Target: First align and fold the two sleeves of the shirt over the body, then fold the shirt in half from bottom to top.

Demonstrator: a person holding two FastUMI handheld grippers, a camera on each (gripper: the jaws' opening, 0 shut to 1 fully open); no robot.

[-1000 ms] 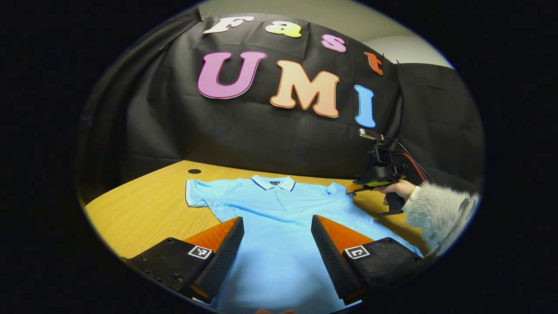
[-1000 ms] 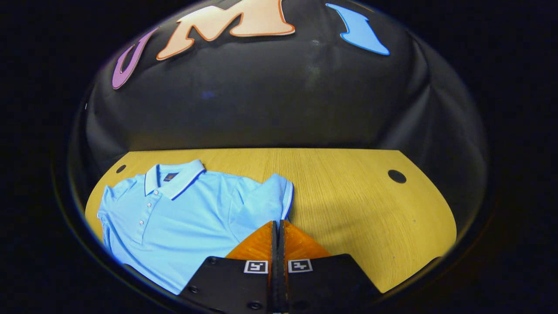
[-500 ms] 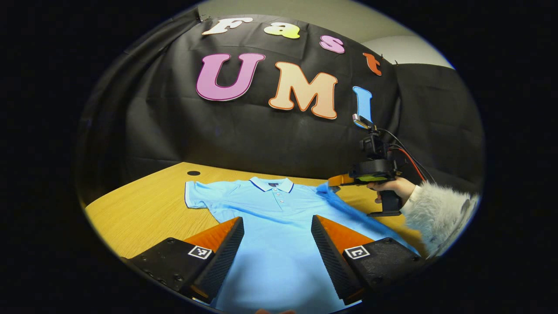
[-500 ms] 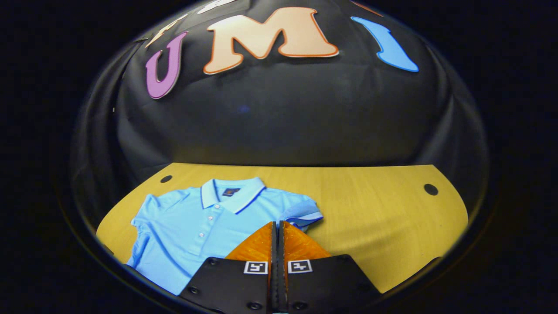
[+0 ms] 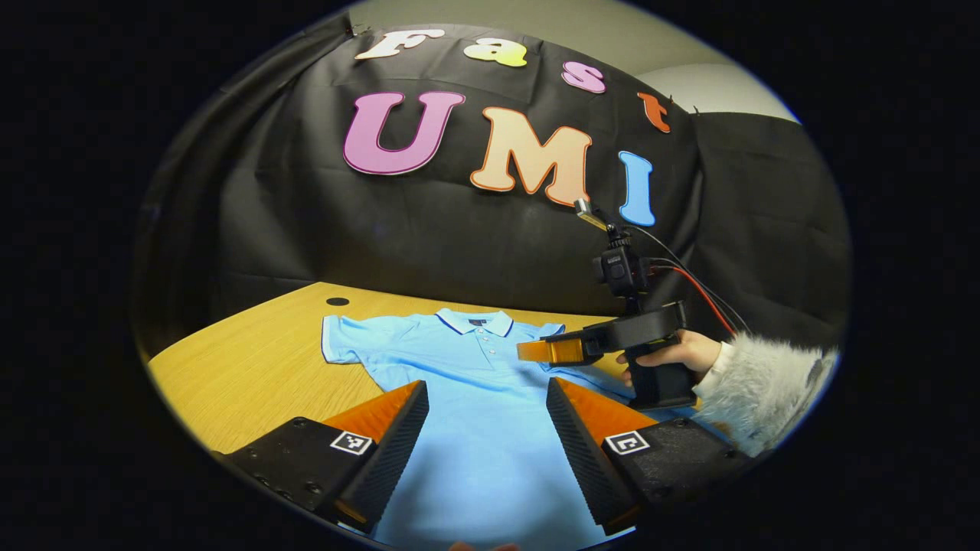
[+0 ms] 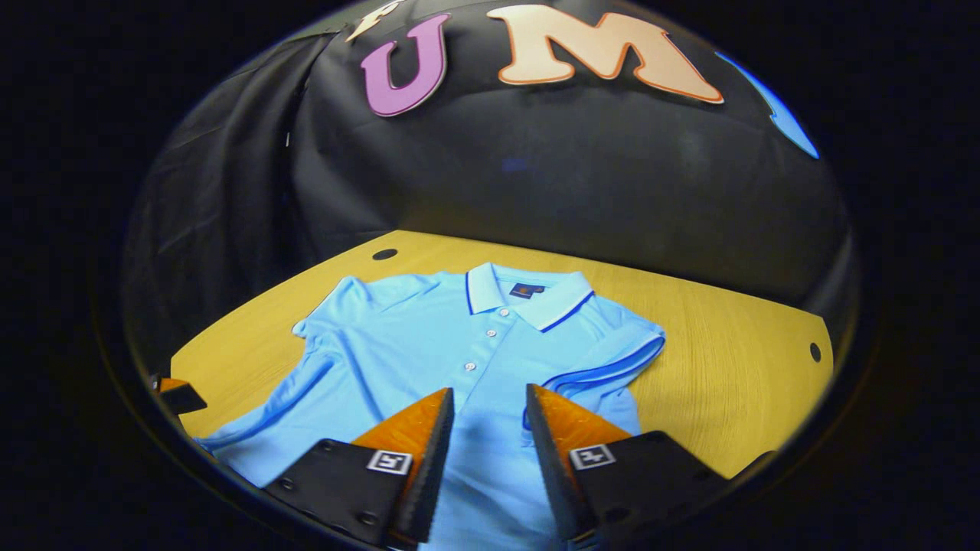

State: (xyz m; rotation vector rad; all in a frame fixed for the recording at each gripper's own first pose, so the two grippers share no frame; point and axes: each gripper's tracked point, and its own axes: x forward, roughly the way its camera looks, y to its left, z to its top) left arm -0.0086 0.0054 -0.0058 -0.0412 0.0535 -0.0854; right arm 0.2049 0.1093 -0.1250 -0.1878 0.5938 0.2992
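A light blue polo shirt (image 5: pixel 467 363) lies face up on the wooden table (image 5: pixel 253 360), collar toward the booth wall. My left gripper (image 5: pixel 486 386) hovers open over the shirt's lower body, nothing between its fingers. My right gripper (image 6: pixel 490 394) is open above the chest; in the left gripper view the right gripper (image 5: pixel 530 350) reaches in from the right, held by a hand (image 5: pixel 677 353). One sleeve (image 6: pixel 605 360) lies folded in over the shirt (image 6: pixel 429 337) beside my right fingers. The other sleeve (image 6: pixel 337 306) is spread flat on the table (image 6: pixel 727 360).
A fluffy white cuff (image 5: pixel 766 383) covers the wrist behind the right gripper. Cable holes (image 6: pixel 384 253) (image 6: pixel 815 352) sit near the table's back corners. A bit of the left gripper (image 6: pixel 174 394) shows at the left edge of the right gripper view. Black cloth closes the back.
My right gripper lifted the sleeve, carried it in over the shirt's body, then opened and let it go. The left gripper has stayed in place, open.
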